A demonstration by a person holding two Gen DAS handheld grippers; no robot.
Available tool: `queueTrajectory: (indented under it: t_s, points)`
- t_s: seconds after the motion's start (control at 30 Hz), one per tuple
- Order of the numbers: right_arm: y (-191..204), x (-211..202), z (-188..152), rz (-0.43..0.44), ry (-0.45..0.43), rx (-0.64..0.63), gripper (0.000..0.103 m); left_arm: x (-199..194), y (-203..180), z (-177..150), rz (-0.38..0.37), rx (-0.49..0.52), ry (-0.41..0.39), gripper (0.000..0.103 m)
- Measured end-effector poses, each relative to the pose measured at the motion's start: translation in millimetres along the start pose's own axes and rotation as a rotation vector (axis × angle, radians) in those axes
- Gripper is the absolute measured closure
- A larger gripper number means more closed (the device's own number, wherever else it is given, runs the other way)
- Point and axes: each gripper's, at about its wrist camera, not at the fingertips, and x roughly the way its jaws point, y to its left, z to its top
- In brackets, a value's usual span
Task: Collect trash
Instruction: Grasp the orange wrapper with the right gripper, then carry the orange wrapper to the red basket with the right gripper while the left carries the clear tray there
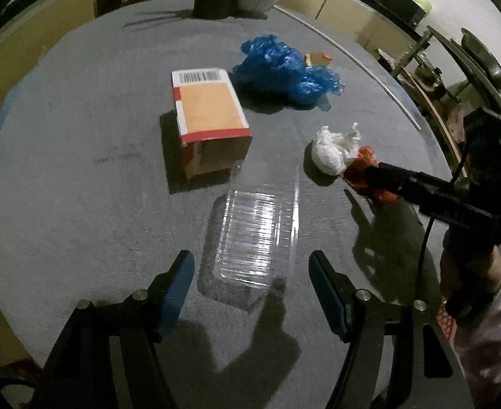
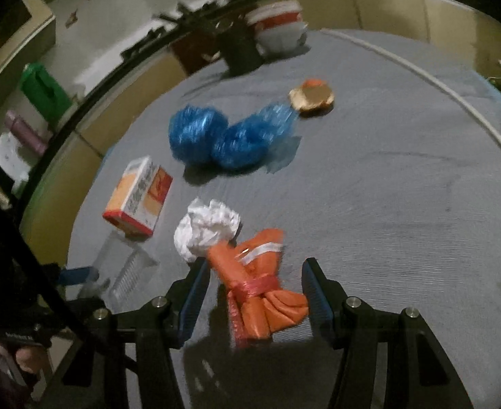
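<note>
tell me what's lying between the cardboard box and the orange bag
The crumpled white tissue lies between the cardboard box and the orange bag, touching the bag. The right wrist view shows it best.

Barcode label on cardboard box (image 1: 209, 119), digits unreadable, red print on its side illegible

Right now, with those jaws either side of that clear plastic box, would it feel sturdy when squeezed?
Probably not. The clear plastic box looks thin-walled and see-through, so it would likely flex or crackle under pressure. It appears empty, so it is probably very light and might slide on the grey table cover. Its glossy ribbed surface could be slippery.
</note>
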Motion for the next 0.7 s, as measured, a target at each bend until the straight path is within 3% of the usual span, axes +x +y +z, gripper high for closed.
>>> queueTrajectory:
  t_s: [0.13, 0.2, 0.27, 0.3, 0.43, 0.5, 0.7]
  points:
    - [10, 7, -6, -0.011, -0.002, -0.047, 0.043, 5, 5, 1, -0.019, -0.023, 0.011, 0.058]
    - [13, 7, -10, -0.014, -0.01, -0.057, 0.047, 6, 6, 2, -0.031, -0.03, 0.007, 0.058]
    - [17, 7, -13, -0.042, -0.014, -0.079, 0.062, 5, 6, 2, -0.042, -0.029, 0.0, 0.059]
    - [18, 7, -15, -0.055, -0.015, -0.088, 0.063, 3, 5, 2, -0.048, -0.029, -0.006, 0.059]
    - [24, -2, -25, -0.051, -0.039, -0.079, 0.065, -1, 1, -1, -0.048, -0.024, -0.016, 0.069]
    - [27, -8, -32, -0.048, -0.056, -0.068, 0.065, -5, -1, -4, -0.054, -0.017, -0.015, 0.081]
    - [34, -32, -59, -0.023, -0.097, -0.013, 0.065, -14, -11, -15, -0.051, 0.01, -0.024, 0.082]
